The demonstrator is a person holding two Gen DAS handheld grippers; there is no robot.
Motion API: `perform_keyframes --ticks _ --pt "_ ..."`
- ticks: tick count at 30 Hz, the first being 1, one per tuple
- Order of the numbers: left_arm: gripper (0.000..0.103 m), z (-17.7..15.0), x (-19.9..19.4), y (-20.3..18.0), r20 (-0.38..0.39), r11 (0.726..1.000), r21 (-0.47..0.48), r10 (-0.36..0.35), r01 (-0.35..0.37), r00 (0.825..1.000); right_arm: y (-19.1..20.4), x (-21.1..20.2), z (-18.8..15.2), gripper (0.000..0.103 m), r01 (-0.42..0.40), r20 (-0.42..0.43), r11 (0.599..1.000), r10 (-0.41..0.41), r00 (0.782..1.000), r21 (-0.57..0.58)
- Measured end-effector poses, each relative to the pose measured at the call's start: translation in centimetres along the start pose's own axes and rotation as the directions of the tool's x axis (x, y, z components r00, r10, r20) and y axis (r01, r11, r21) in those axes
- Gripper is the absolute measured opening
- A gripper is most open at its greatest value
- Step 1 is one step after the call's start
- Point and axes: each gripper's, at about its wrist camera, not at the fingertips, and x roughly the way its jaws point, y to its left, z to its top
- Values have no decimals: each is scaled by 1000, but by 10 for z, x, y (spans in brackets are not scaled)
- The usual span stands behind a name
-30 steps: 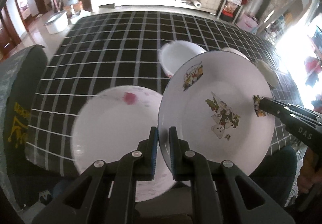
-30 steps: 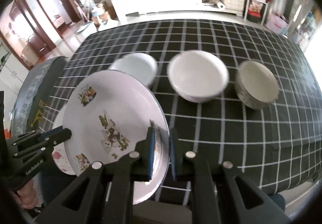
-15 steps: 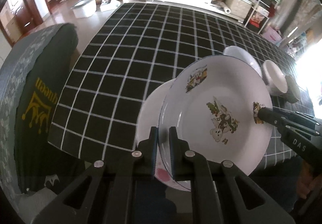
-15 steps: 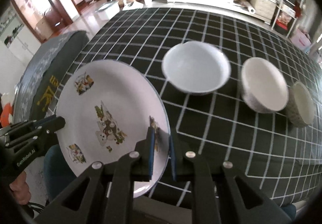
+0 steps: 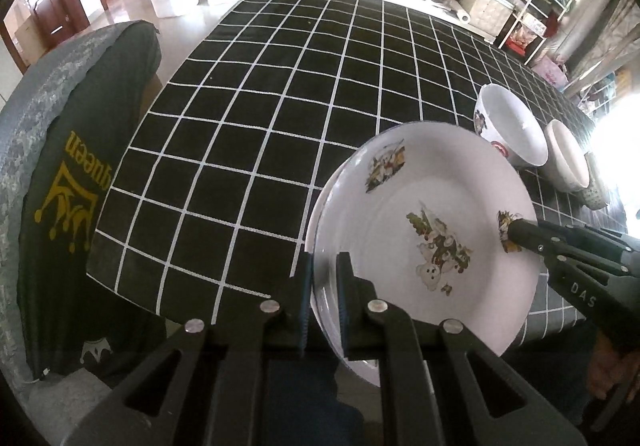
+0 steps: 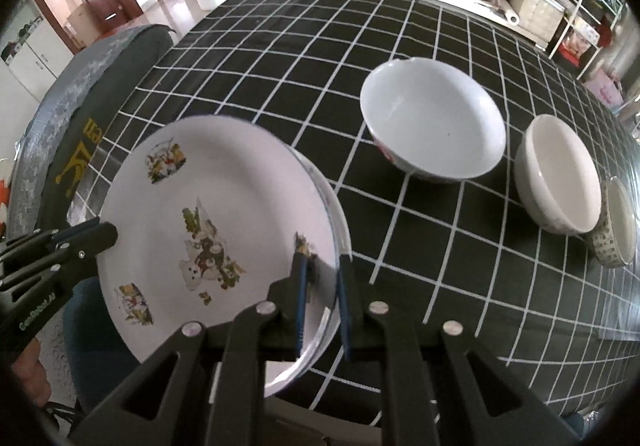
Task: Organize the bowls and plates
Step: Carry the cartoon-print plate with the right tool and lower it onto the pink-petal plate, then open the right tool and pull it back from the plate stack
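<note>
A white plate with cartoon prints (image 5: 424,213) (image 6: 224,205) is held level at the table's near edge by both grippers. My left gripper (image 5: 323,266) is shut on its near left rim; it shows in the right wrist view as dark fingers (image 6: 104,236). My right gripper (image 6: 320,270) is shut on the opposite rim, and its fingertip (image 5: 516,232) shows in the left wrist view. The rim of a second plate (image 6: 338,213) peeks out right under the printed one; I cannot tell whether they touch. A large white bowl (image 6: 432,121) (image 5: 516,125) stands beyond.
Right of the large bowl stand a smaller white bowl (image 6: 560,173) and a small patterned bowl (image 6: 616,230). The table wears a black cloth with white checks (image 5: 280,105). A chair with a dark cover and gold print (image 5: 80,165) stands at the left edge.
Both grippers have carried the printed plate left and down over the plate with the pink mark, which is now almost fully covered. The bowls have slid to the right in both views.
</note>
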Motion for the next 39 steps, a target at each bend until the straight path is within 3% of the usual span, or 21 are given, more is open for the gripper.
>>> perform_keyframes --ticks 7,16,23,39 --pt "9 2 3 0 9 1000 0 19 -19 1000 4 4 2 18 15 3 1000 -15 1000 -22" --pt "10 -4 4 3 10 999 -8 54 -54 998 -1 6 -4 17 -38 -15 999 38 999 -9" --pt "10 -6 -11 3 40 998 -18 55 -54 998 -7 -12 -12 18 -4 17 1000 4 1000 -4" --pt "12 23 -58 -73 118 991 121 -79 64 990 -58 -67 -7 18 -56 139 996 46 989 71"
